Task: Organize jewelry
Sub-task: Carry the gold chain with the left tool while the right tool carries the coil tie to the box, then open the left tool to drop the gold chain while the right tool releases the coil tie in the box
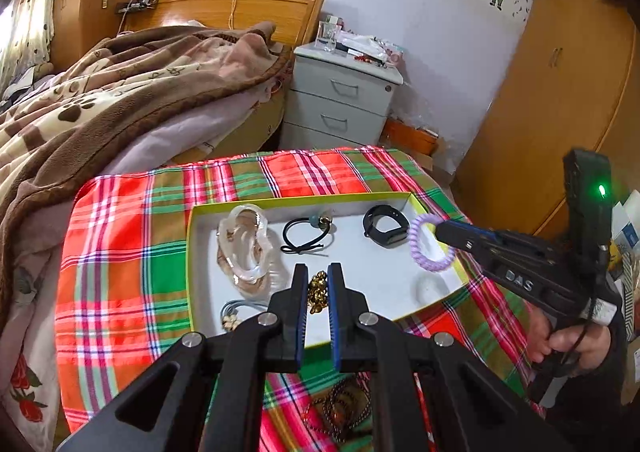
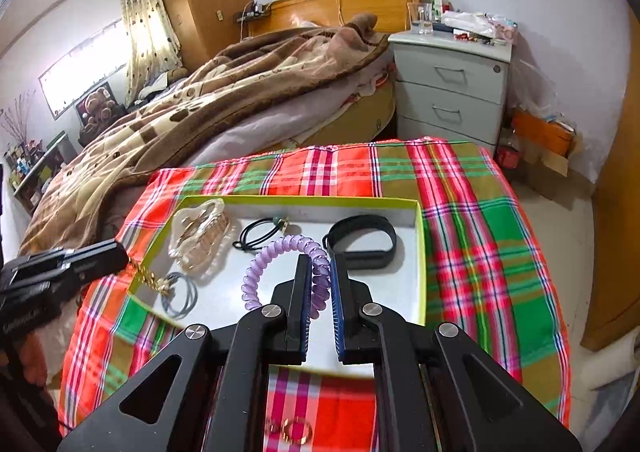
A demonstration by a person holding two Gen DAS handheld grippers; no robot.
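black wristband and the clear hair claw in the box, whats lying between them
A black hair tie with a small charm lies between the black wristband and the clear hair claw, on the white floor of the box. Both wrist views show it.

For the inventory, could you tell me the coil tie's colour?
Lilac; the coil tie shows best in the right wrist view.

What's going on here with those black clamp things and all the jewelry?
A person holds a two-finger gripper in each hand and is sorting jewelry into a shallow white tray with a yellow-green rim on a red and green plaid cloth. The left gripper is shut on a gold chain; the right gripper is shut on a lilac spiral hair tie, both over the tray. A black wristband and a clear hair claw already lie inside.
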